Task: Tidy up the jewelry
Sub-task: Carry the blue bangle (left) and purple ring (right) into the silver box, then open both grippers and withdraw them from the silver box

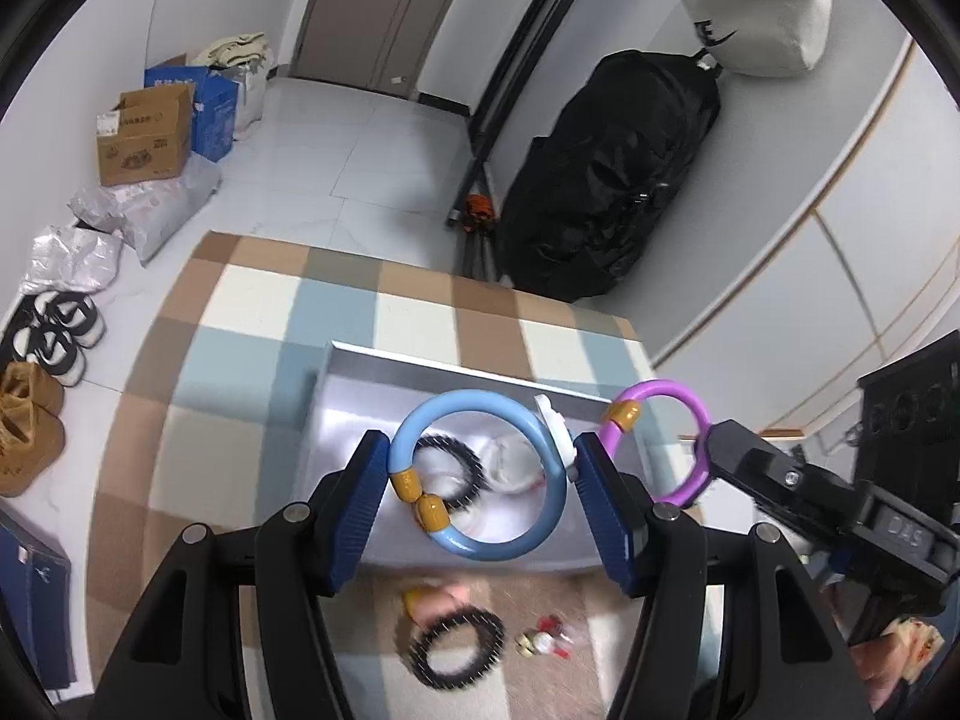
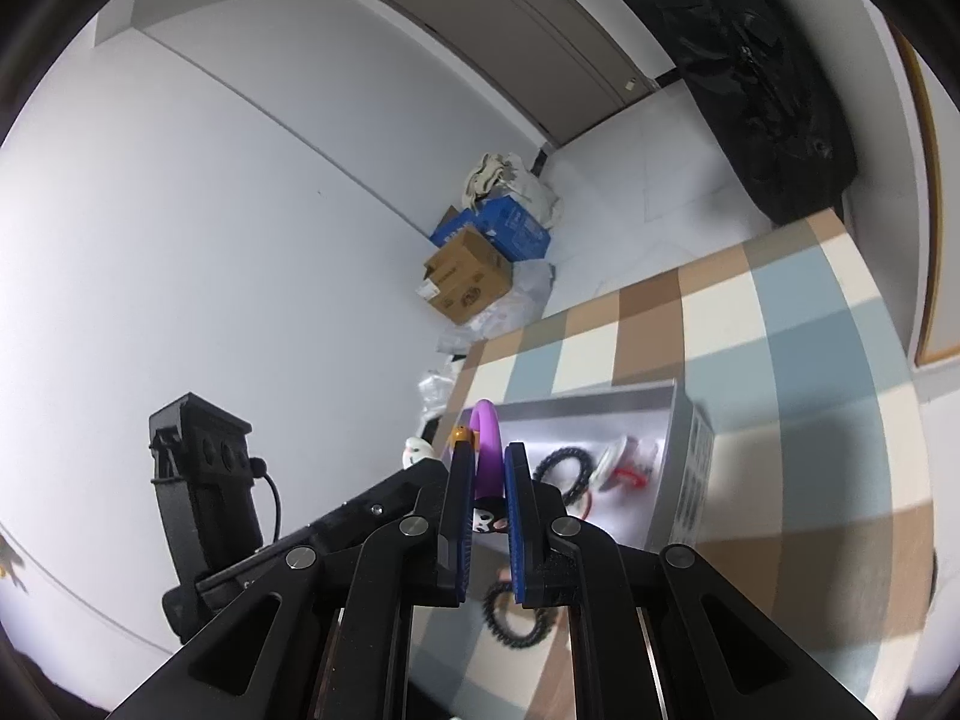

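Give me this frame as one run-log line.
left gripper: shut on blue bracelet | right gripper: shut on purple bracelet | both above silver tray

Left gripper [image 1: 480,480] clamps a blue bangle [image 1: 480,474] across its width, above a silver tray [image 1: 354,420] on the checked desk [image 1: 252,324]. Right gripper [image 1: 711,444] pinches a purple bangle [image 1: 660,438]. Black beaded bracelets: one in tray [image 1: 450,468], one on desk [image 1: 456,648].

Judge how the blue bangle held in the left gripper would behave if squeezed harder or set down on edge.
The blue bangle keeps a round shape between the left gripper pads, so it is probably stiff. Its glossy surface may slip. Set on edge it would likely roll, though its amber beads might stop it.
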`<state>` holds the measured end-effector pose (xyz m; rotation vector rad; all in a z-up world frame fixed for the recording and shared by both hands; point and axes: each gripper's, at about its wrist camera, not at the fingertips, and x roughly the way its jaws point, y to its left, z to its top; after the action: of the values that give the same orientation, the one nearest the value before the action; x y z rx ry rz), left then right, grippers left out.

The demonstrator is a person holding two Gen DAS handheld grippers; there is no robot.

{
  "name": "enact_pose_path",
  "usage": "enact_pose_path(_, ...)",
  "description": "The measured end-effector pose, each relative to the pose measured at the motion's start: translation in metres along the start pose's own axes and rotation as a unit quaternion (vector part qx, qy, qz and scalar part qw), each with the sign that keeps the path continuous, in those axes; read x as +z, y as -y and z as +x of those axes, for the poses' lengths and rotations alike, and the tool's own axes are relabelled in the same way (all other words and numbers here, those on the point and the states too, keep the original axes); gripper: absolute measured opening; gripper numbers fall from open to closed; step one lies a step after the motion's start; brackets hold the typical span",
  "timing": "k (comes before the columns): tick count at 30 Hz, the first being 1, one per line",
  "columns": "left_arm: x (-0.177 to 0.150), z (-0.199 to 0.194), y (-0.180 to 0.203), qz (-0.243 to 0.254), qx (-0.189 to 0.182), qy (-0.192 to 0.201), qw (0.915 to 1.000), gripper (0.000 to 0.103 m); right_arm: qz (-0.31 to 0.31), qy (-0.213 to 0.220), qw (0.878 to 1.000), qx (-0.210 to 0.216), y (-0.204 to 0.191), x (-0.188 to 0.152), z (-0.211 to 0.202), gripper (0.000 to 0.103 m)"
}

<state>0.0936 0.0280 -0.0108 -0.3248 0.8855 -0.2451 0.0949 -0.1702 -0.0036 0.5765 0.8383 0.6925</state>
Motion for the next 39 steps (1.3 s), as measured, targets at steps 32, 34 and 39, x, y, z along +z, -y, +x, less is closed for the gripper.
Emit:
enact_pose_path(32, 0.014, 0.030, 0.002, -0.004, -0.036, -0.020, 0.9992, 0.072, 0.026, -0.023, 0.999, -0.026, 0.032, 0.019, 0.032, 0.013)
enact_pose_path(34, 0.014, 0.026, 0.003, -0.003, -0.036, -0.009, 0.9993, 0.078, 0.026, -0.019, 0.999, -0.024, 0.032, 0.019, 0.031, 0.026)
enact_pose_path(39, 0.014, 0.027, 0.005, 0.003, -0.032, -0.007, 0.9995, 0.078, 0.021, -0.002, 0.999, -0.025, 0.029, 0.019, 0.025, 0.044)
